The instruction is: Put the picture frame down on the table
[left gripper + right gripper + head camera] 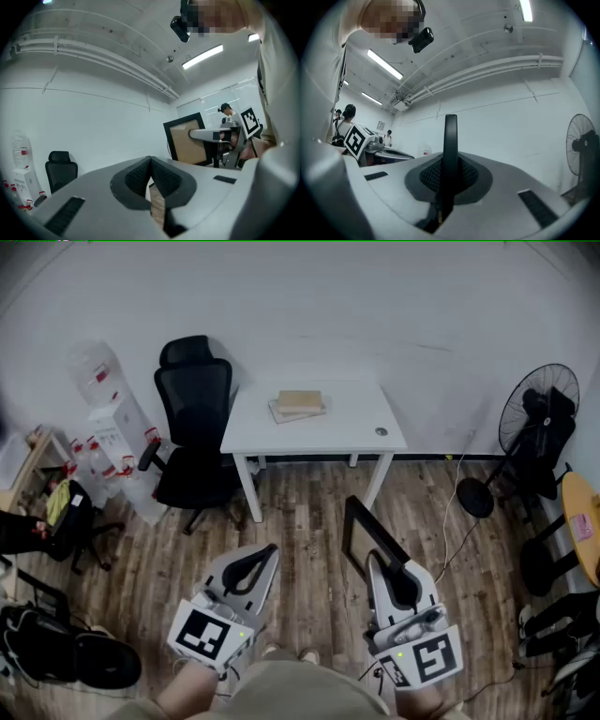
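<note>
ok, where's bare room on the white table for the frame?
The white table is mostly bare: the front strip along its near edge, and the right part between the stacked books and the round grommet. Only the back, left of centre, is taken by the books. The picture frame would likely fit front-centre.

We see a matt black picture frame [359, 531] with brown card backing, a smooth white table [347, 423], and a grainy wood-plank floor [309, 521].
</note>
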`<control>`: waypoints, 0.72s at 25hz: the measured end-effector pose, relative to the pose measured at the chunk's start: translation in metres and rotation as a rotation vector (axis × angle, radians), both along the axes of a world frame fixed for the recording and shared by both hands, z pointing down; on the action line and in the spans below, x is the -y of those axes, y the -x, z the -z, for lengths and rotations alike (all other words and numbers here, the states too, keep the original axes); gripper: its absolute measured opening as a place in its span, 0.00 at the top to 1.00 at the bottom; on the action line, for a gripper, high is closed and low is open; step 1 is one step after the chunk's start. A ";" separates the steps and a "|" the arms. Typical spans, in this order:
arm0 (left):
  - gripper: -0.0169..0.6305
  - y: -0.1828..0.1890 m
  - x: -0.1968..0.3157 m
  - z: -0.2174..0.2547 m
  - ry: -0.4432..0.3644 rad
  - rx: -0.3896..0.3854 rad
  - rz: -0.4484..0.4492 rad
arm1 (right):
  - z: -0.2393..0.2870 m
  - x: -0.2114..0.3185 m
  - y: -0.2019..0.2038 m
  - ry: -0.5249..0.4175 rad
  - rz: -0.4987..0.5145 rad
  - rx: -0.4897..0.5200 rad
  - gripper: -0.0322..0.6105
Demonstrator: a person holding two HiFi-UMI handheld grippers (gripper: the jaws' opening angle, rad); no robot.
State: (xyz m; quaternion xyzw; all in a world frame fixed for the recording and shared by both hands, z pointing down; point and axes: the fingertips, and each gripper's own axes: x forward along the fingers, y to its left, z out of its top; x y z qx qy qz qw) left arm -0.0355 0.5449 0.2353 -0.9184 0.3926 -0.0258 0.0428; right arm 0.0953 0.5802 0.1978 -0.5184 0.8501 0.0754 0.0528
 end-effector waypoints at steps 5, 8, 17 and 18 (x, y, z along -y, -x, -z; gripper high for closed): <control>0.94 0.000 0.000 0.000 0.000 -0.010 0.006 | 0.002 -0.002 0.002 0.012 0.036 0.044 0.89; 0.94 0.000 -0.003 -0.001 -0.001 -0.010 0.007 | 0.001 -0.004 0.002 0.012 0.038 0.049 0.89; 0.94 0.008 -0.002 -0.001 -0.003 -0.009 0.027 | -0.001 0.001 -0.002 0.015 0.023 0.071 0.90; 0.94 0.008 -0.002 -0.001 -0.004 -0.008 0.027 | -0.001 0.001 -0.002 0.012 0.021 0.075 0.90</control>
